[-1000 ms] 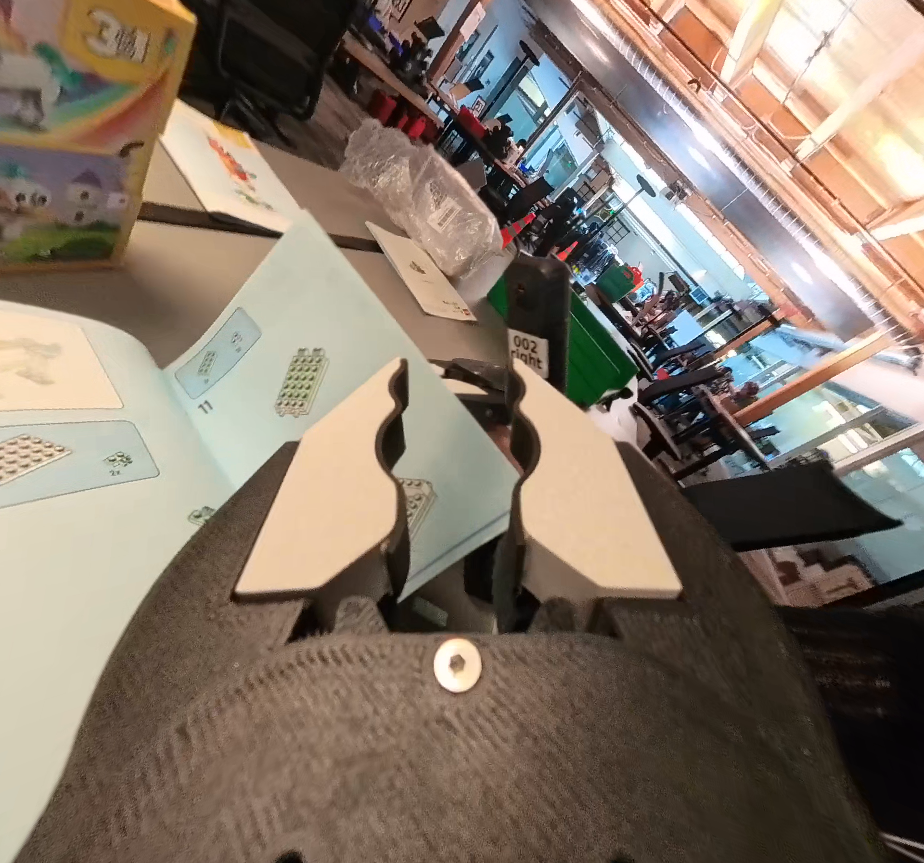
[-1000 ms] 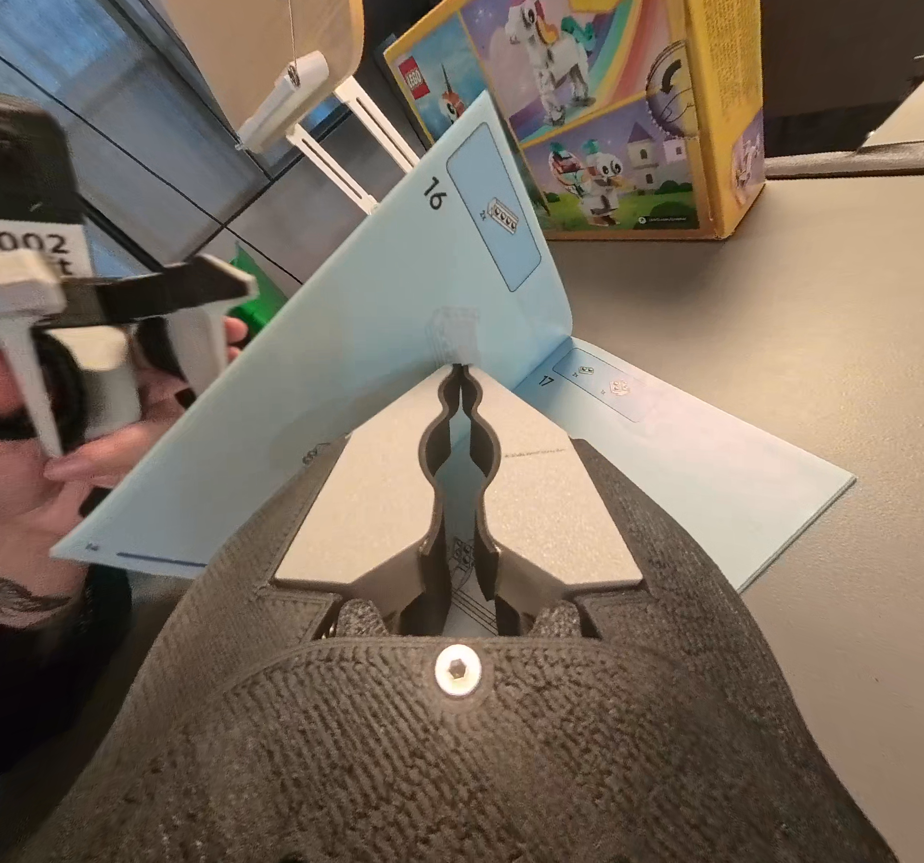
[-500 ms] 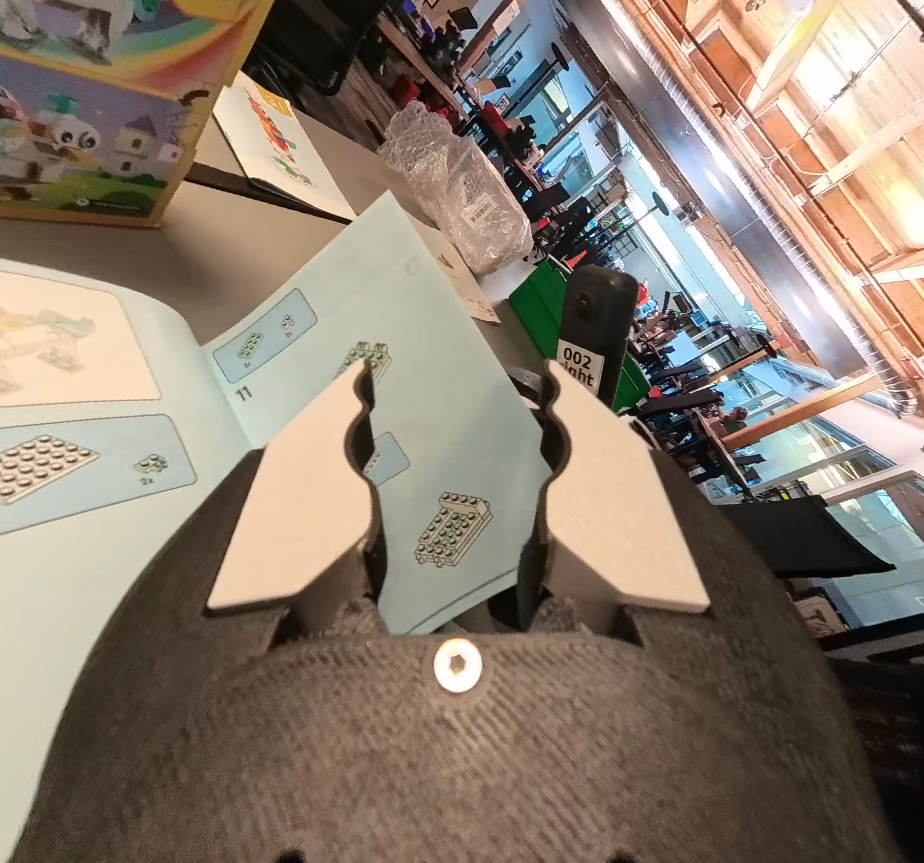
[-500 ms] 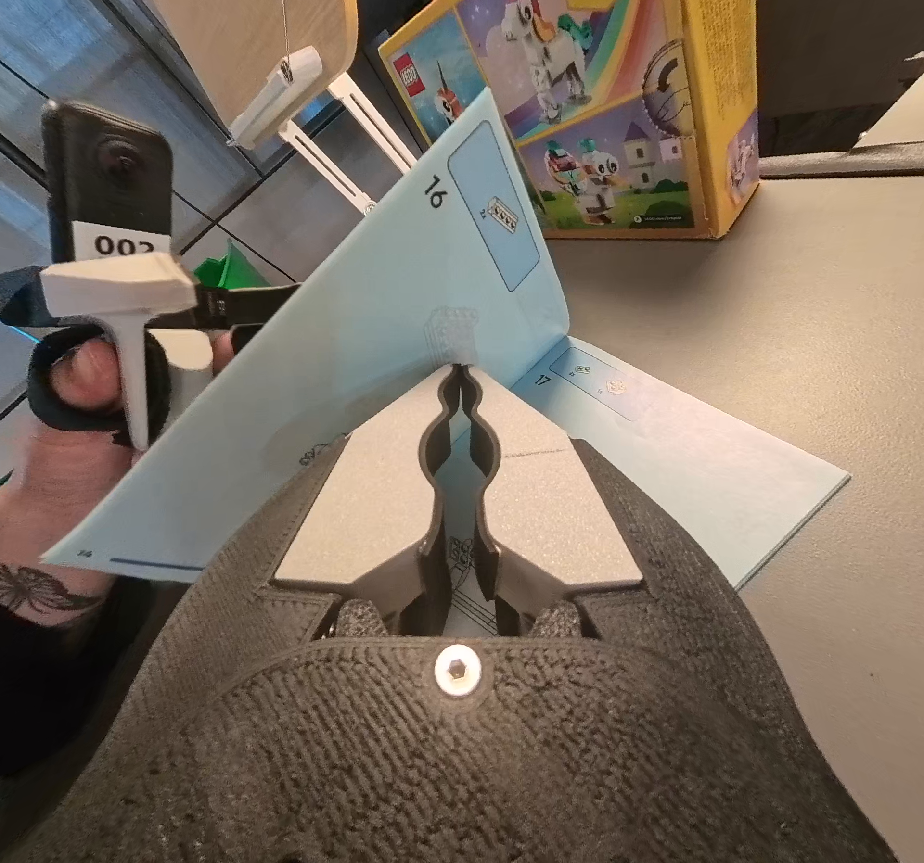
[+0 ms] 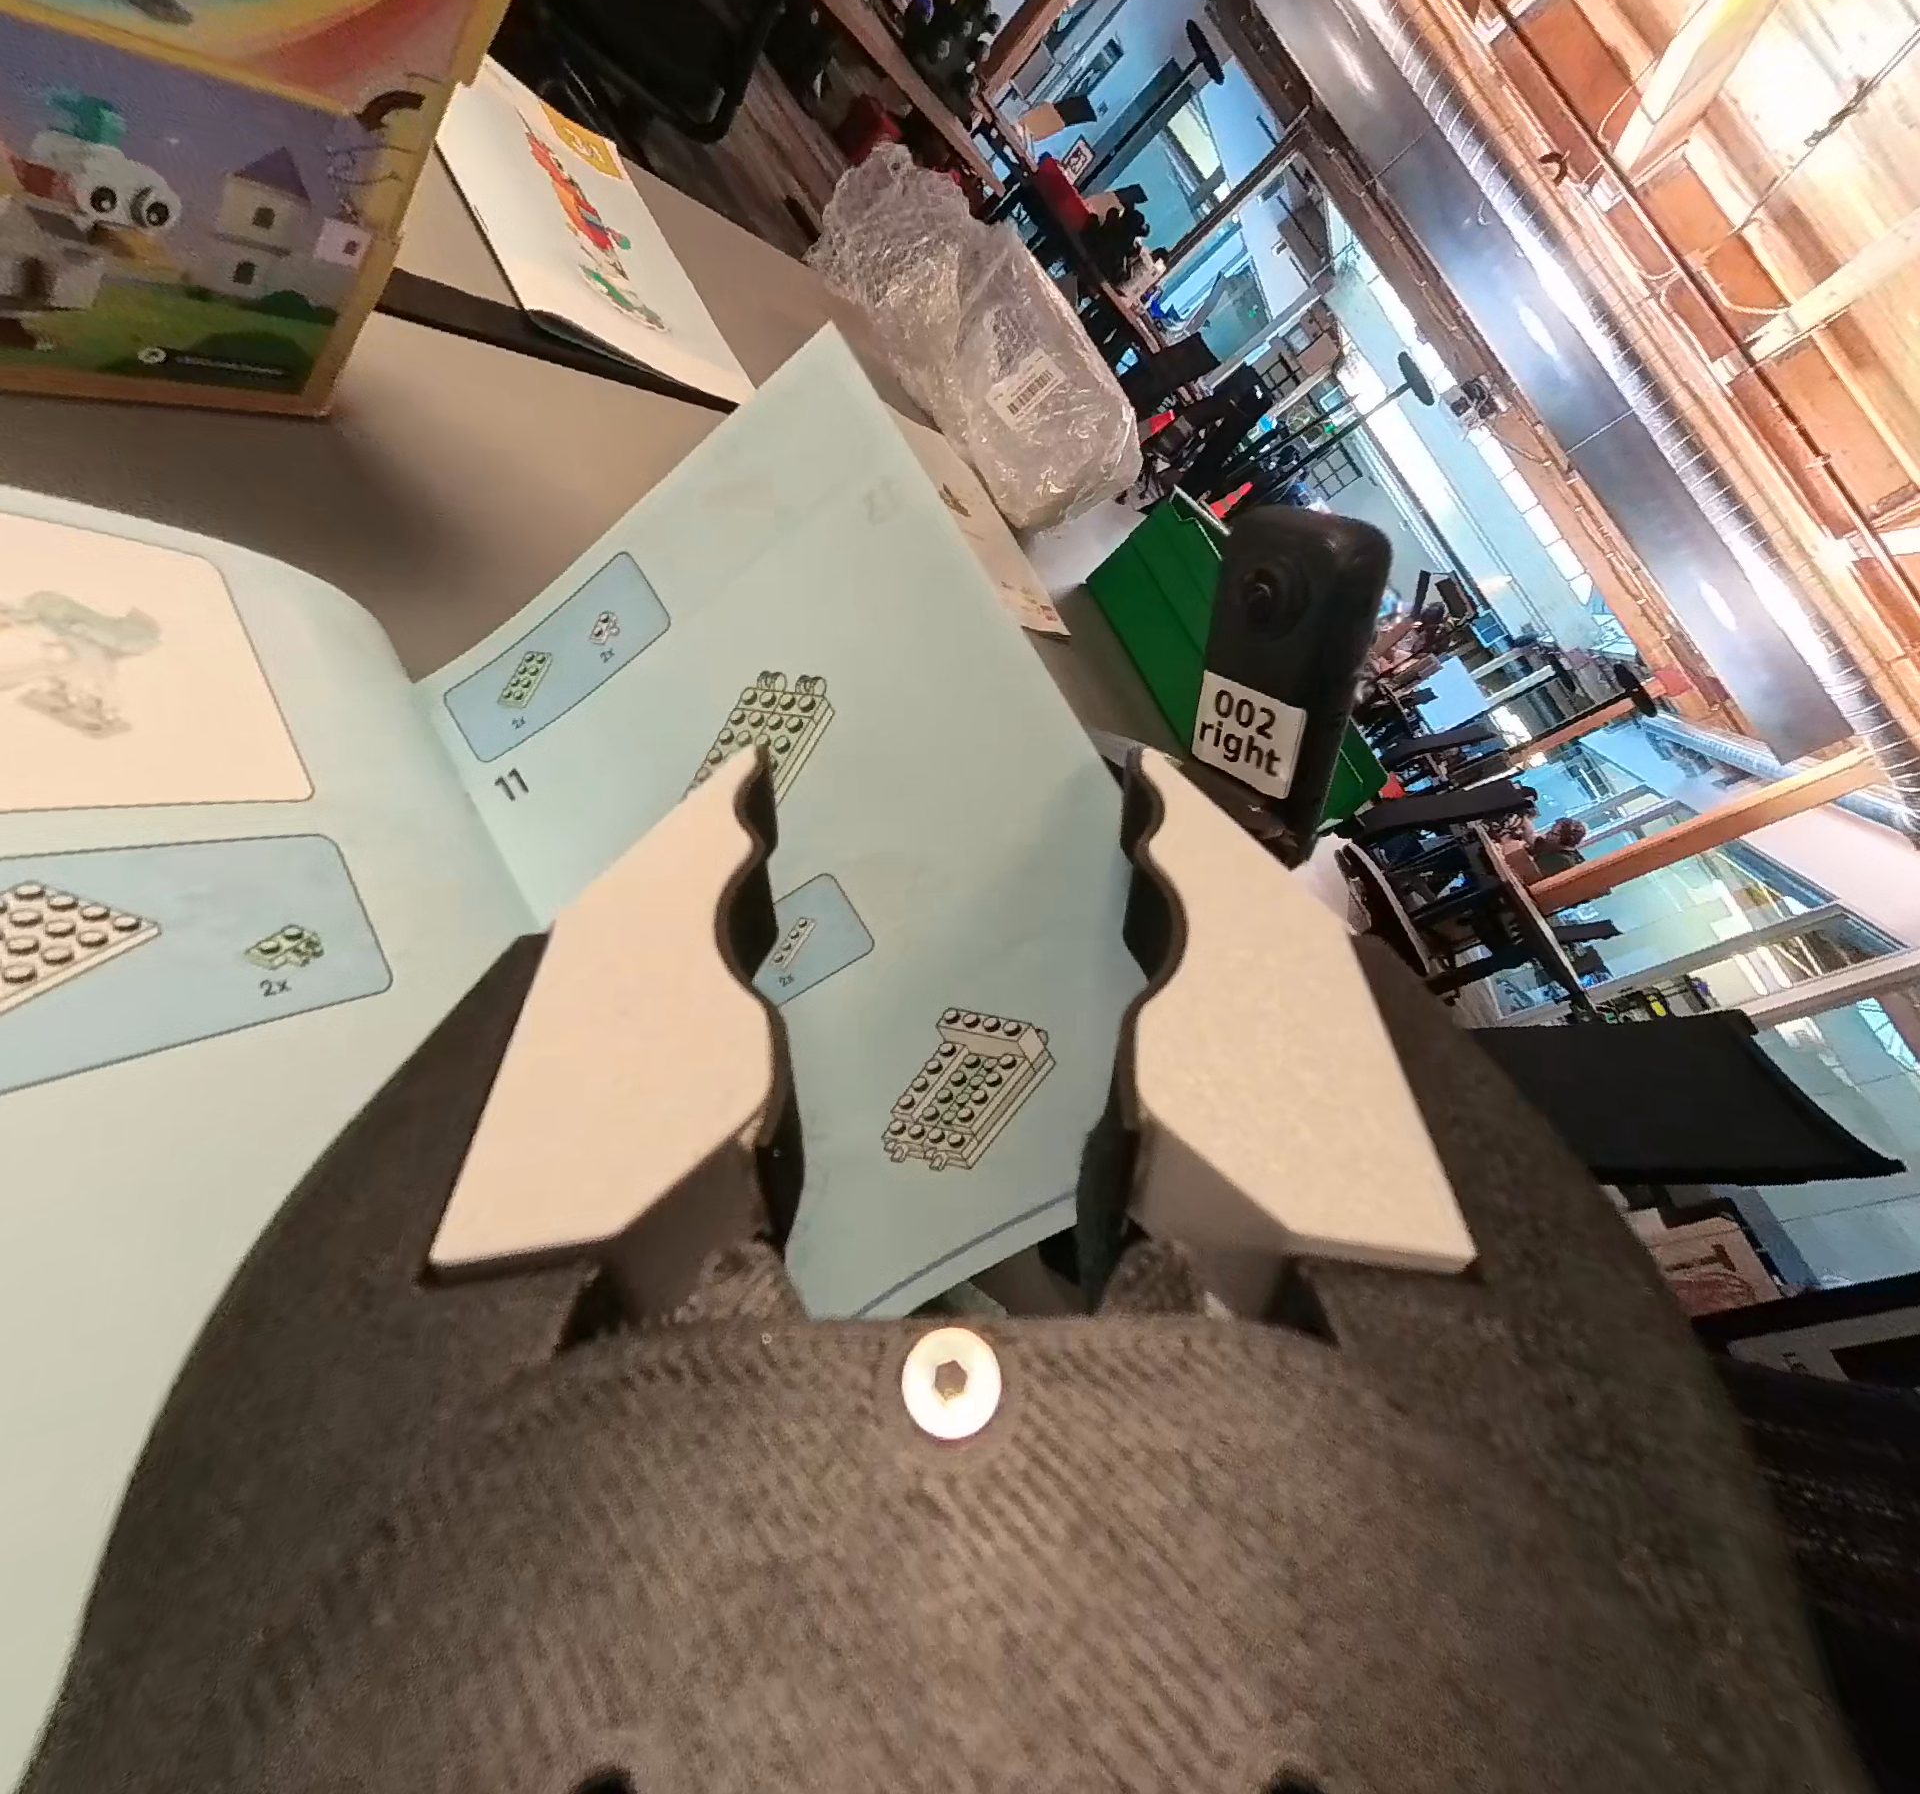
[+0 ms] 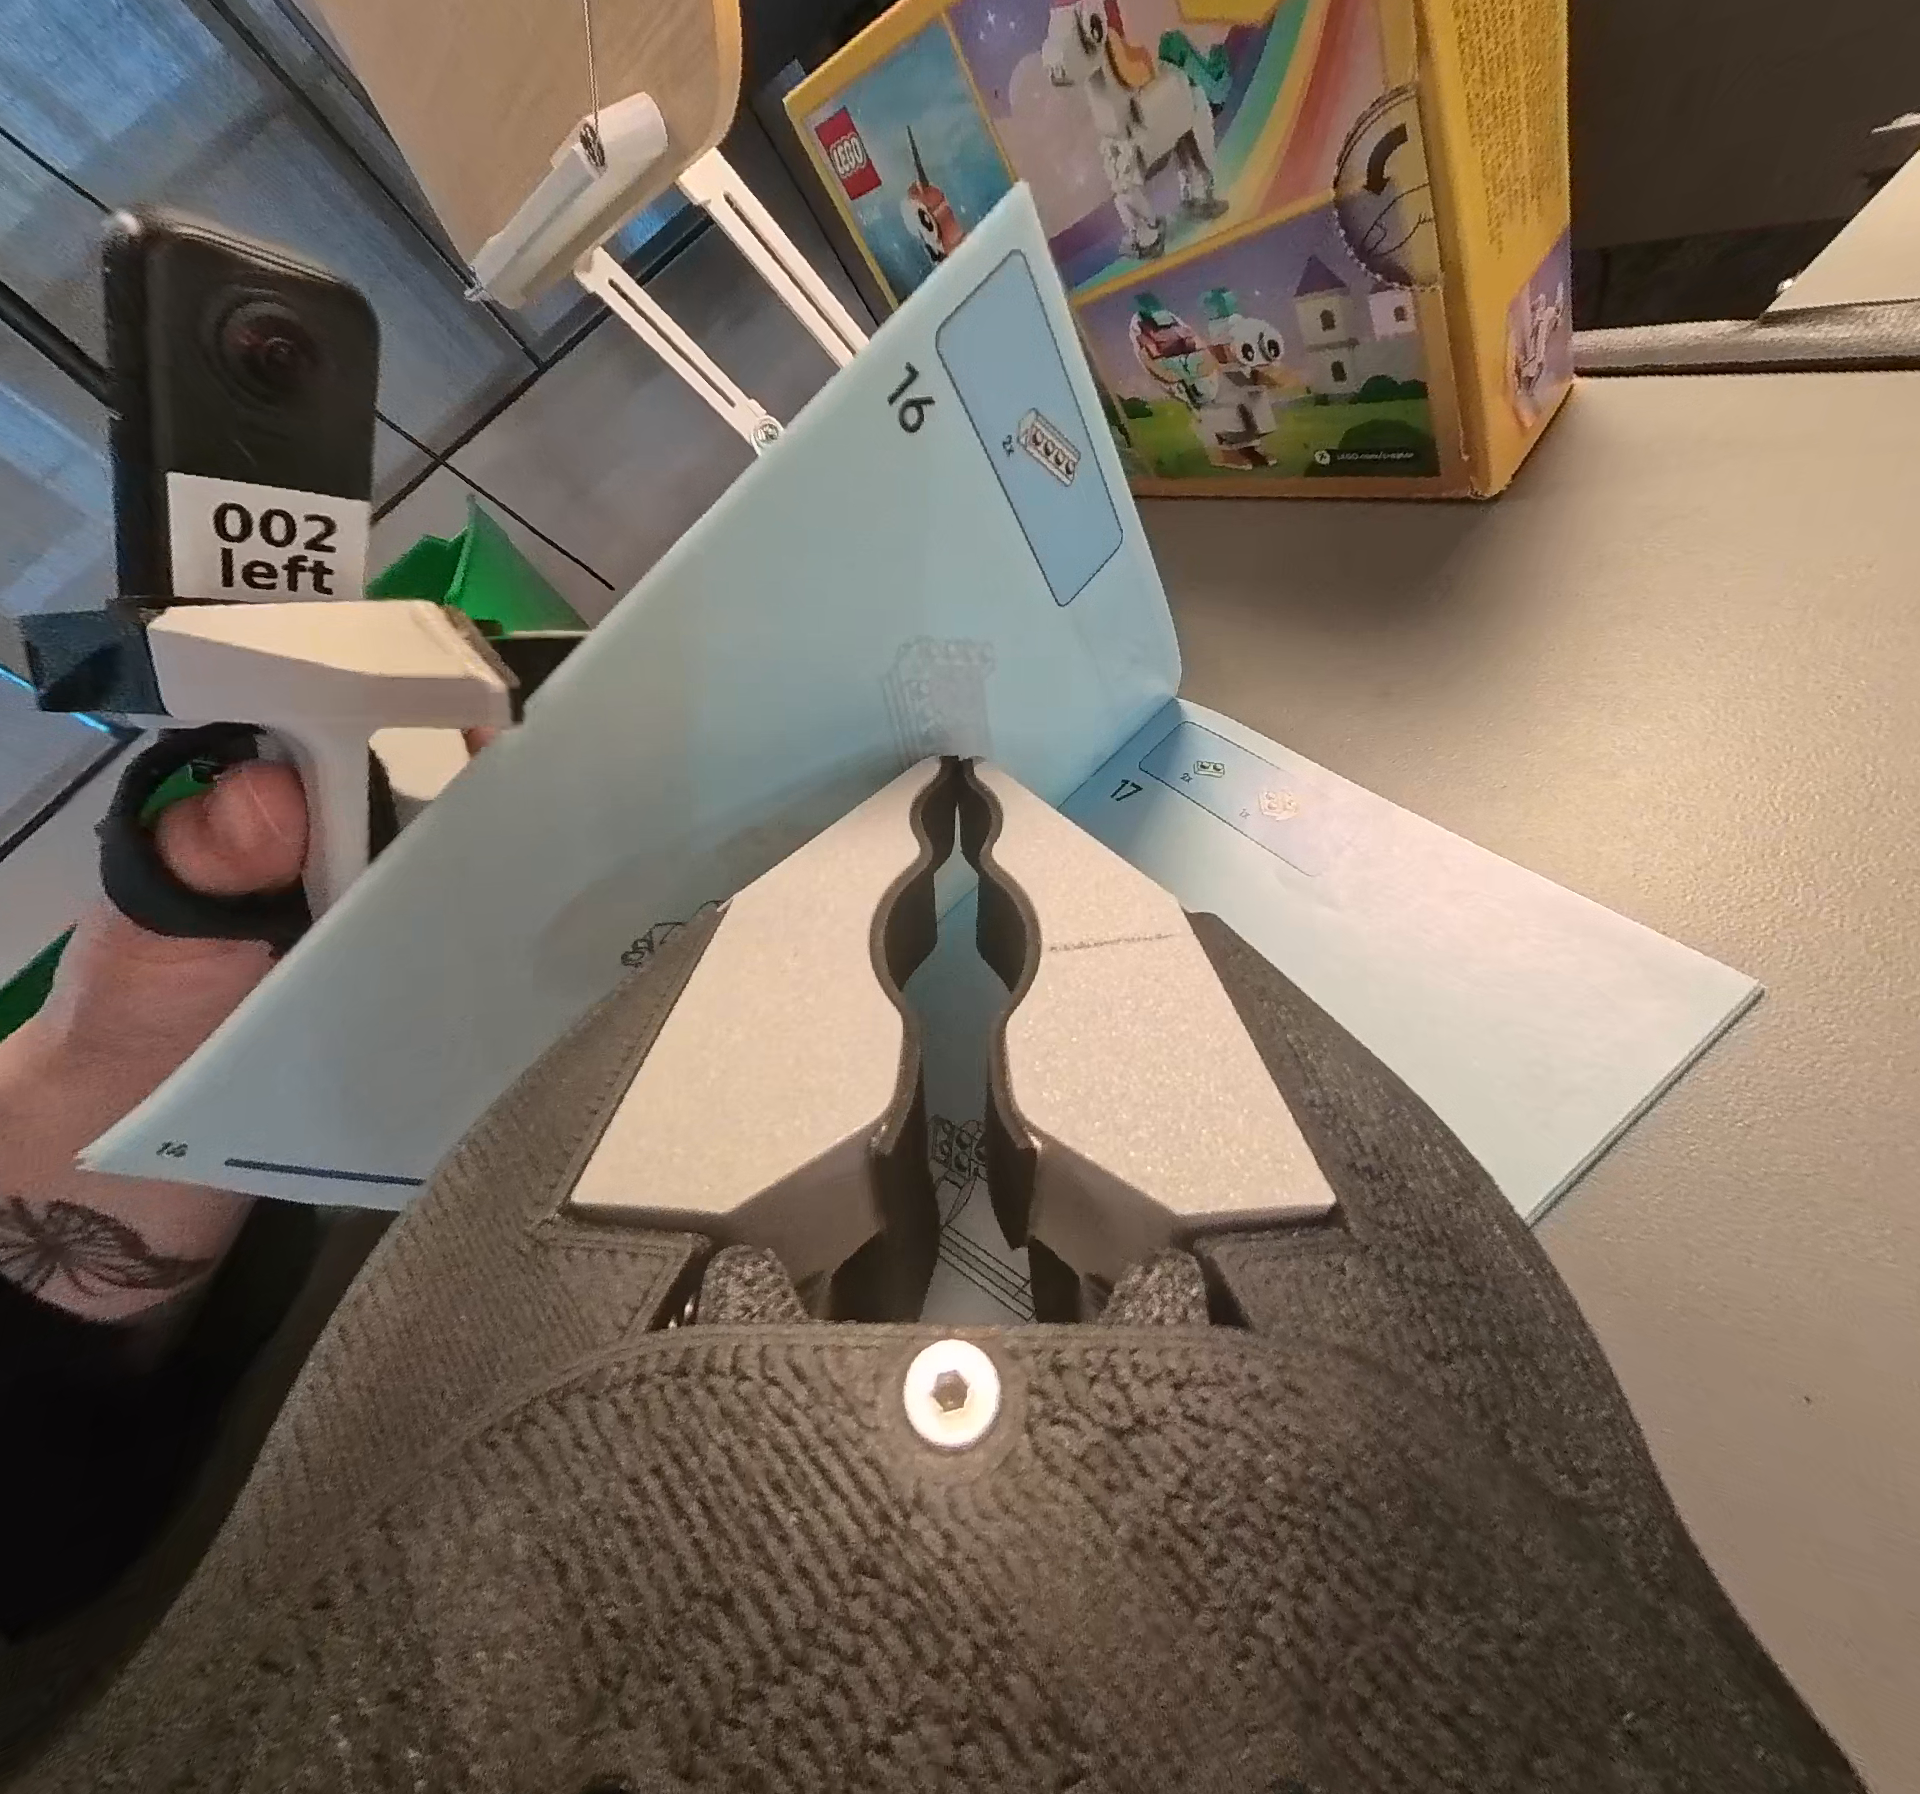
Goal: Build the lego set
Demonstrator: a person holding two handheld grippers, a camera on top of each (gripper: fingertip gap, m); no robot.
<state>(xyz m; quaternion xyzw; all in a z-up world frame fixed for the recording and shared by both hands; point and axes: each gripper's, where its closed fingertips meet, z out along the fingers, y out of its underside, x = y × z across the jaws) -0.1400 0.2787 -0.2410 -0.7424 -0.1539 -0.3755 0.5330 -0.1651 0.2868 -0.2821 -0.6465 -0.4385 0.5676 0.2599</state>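
Note:
A light blue instruction booklet [image 5: 260, 913] lies open on the grey table [image 6: 1558, 705]. My right gripper [image 6: 961, 768] is shut on one of its pages [image 6: 831, 705] and holds that page raised and tilted. My left gripper [image 5: 945, 788] is open, its jaws wide apart, with the lifted page [image 5: 883, 705] showing between them. The left gripper also shows in the right wrist view [image 6: 312, 664], behind the page, held by a hand [image 6: 208, 830]. The right gripper's camera body [image 5: 1288, 664] shows beyond the page in the left wrist view. The yellow lego box [image 6: 1247, 238] stands upright at the back.
A second booklet [image 5: 561, 206] lies behind the box. A clear plastic bag [image 5: 987, 362] sits at the table's far edge by a green bin [image 5: 1153, 601]. A wooden chair back [image 6: 499, 30] and a white bracket [image 6: 582, 196] stand at the left.
My left gripper has opened wider and pulled back from the page. My right gripper still holds the page, which stands about as before.

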